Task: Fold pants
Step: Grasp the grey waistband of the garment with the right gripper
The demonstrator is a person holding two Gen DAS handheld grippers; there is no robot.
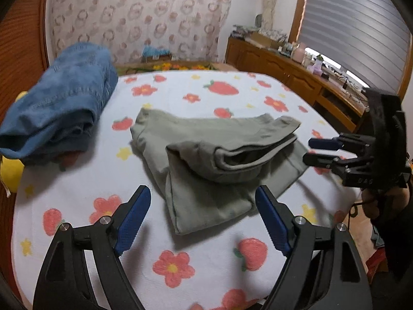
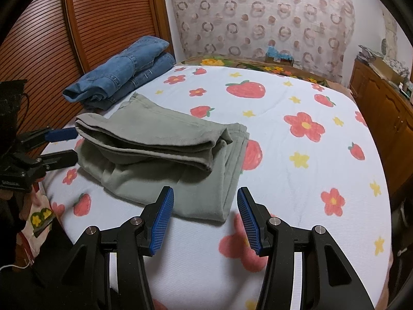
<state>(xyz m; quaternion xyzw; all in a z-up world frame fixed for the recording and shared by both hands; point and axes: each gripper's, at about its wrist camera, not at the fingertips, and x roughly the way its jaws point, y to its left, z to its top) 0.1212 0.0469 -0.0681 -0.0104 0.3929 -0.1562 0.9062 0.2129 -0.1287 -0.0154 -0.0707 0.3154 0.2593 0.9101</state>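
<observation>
Grey-green pants (image 1: 206, 160) lie folded into a thick bundle on the flower-and-strawberry bed cover (image 1: 201, 266); they also show in the right wrist view (image 2: 160, 155). My left gripper (image 1: 204, 206) is open and empty, hovering just short of the pants' near corner. It shows from the side in the right wrist view (image 2: 69, 146), beside the pants' left end. My right gripper (image 2: 205, 209) is open and empty, just before the pants' near edge. It shows in the left wrist view (image 1: 316, 151), at the pants' right end, not touching.
Folded blue jeans (image 1: 59, 113) lie at the far left of the bed, also in the right wrist view (image 2: 121, 75). A ribbed wooden headboard (image 2: 46, 41) stands behind them. A wooden cabinet (image 1: 296, 77) with clutter runs along the right wall. A patterned curtain (image 1: 134, 15) hangs behind the bed.
</observation>
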